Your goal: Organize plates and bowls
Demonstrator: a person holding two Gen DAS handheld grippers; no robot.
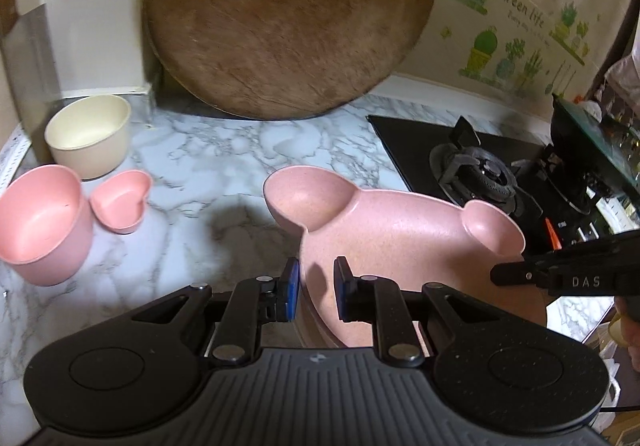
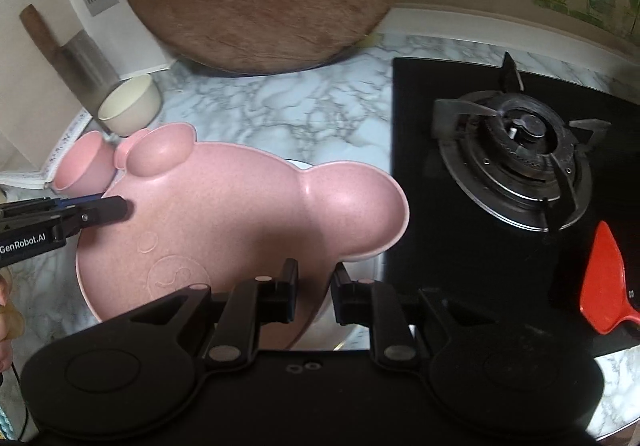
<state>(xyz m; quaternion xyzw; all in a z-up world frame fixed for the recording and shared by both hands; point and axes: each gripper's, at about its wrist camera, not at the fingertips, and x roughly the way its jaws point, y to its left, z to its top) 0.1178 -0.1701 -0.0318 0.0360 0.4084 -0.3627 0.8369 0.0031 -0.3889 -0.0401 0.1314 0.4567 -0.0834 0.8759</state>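
I hold the pink bear-shaped plate (image 1: 400, 230) above the marble desk (image 1: 208, 165), my left tongs (image 1: 316, 292) and right tongs (image 2: 314, 296) each clamped narrow on opposite rims, ears pointing away. The pink bowl (image 1: 40, 221), heart dish (image 1: 120, 201) and cream bowl (image 1: 88, 133) lie leftward, nearest my left hand; all matte, speckled plastic. A gas burner (image 2: 516, 161) sits right.

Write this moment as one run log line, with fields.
phase: carrying | object: pink bear-shaped plastic plate | left hand-held gripper: shut on rim | right hand-held gripper: shut on rim | below: marble counter
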